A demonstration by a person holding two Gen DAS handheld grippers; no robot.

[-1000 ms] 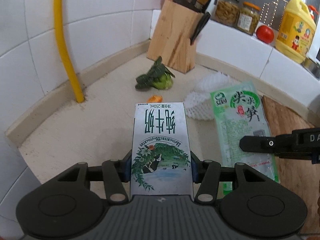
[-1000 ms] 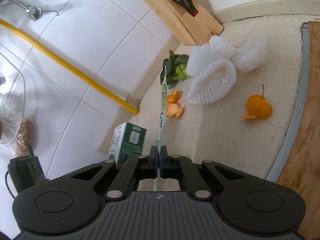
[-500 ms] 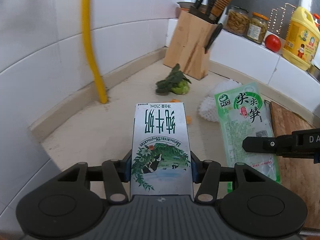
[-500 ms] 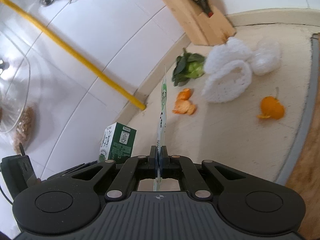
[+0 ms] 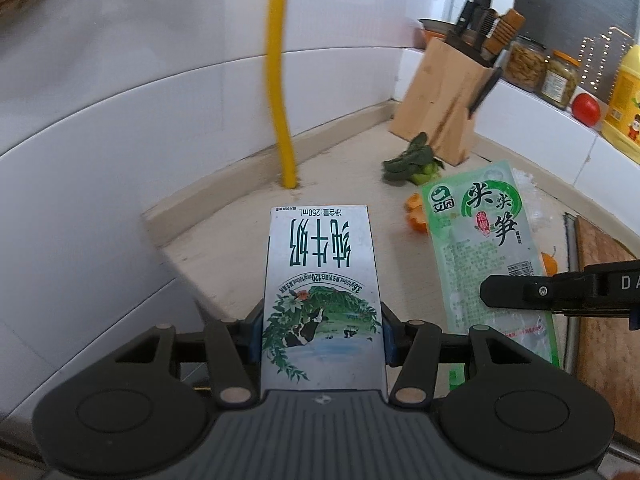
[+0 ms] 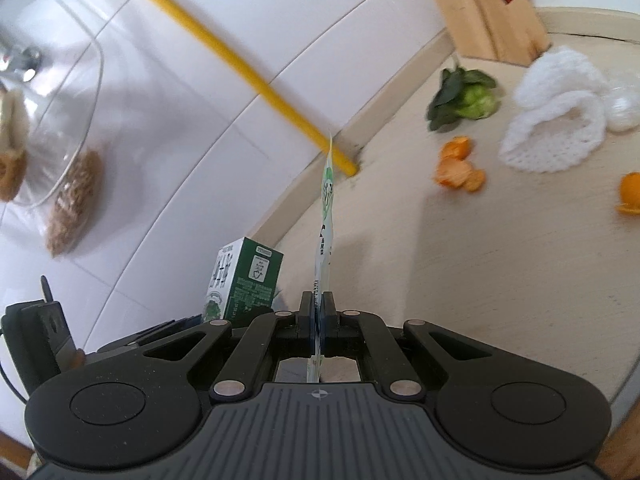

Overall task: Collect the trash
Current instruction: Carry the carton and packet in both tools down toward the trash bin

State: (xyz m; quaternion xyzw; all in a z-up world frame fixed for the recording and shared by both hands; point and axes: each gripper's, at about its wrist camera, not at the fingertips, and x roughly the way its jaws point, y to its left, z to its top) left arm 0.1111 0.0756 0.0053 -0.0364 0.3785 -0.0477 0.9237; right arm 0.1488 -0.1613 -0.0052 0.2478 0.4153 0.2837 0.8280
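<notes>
Left gripper (image 5: 322,334) clamps the milk carton (image 5: 320,292) above the counter's (image 5: 240,248) near-left edge; right gripper (image 6: 319,322) pinches the green wrapper (image 6: 326,216) edge-on, just right of the carton.

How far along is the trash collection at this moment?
Nothing visibly binned; no bin in view. In hand: the left gripper is shut on the milk carton, the right gripper on the green snack wrapper. Left on the counter: orange peels, vegetable scrap, white foam nets.
</notes>
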